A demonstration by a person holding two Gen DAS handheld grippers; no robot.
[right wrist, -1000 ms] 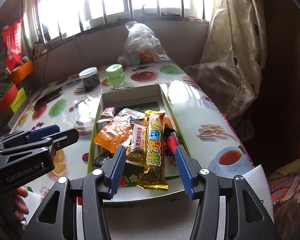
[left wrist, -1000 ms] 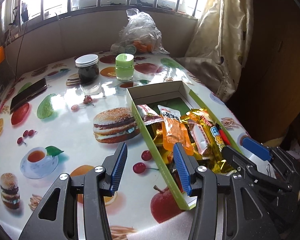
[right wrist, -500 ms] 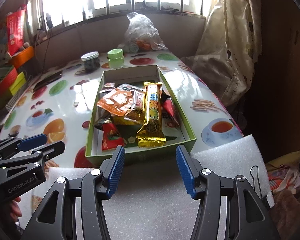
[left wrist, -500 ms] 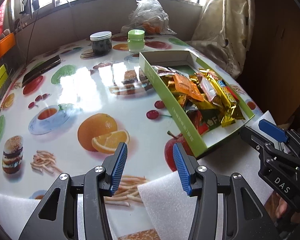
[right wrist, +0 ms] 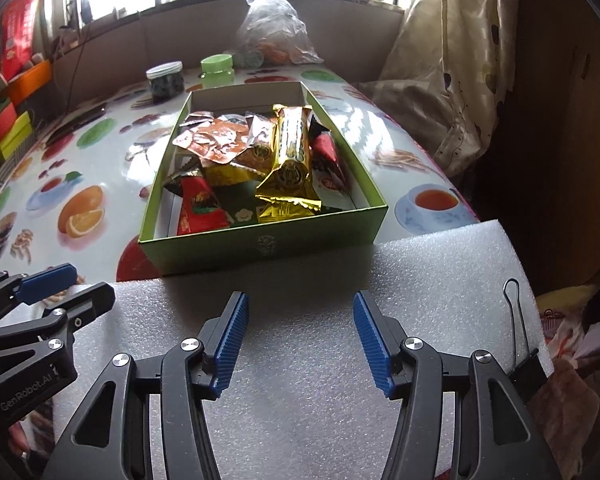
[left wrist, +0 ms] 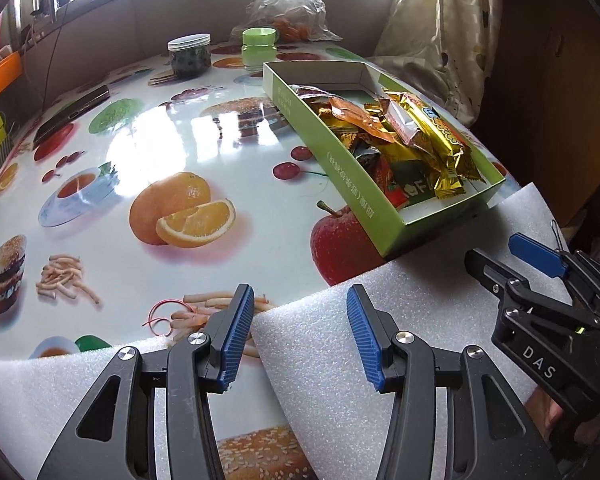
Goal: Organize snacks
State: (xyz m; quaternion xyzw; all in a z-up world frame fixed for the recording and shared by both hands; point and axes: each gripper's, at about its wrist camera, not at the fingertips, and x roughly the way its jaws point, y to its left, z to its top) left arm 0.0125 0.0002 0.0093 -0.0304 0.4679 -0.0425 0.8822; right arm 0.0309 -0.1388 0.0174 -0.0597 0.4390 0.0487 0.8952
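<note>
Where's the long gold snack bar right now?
Right wrist view: the gold snack bar lies centre-right inside the green box, atop other wrappers, beside the orange packet.

Both wrist views look forward along their own tongs, low over the foam sheet (right wrist: 300, 292) — sharing the green snack box (left wrist: 352, 184) ahead, each catching the other's tongs.

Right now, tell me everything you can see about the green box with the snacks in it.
The green box is a shallow, open-topped cardboard tray, green outside with small pale print on its long side and pale inner walls. It sits flat on the fruit-print table, its near end touching the white foam sheet. Inside, snack packets are piled loosely: gold, orange and red wrappers, and a long gold bar on top. Neither hand-held gripper touches it.
</note>
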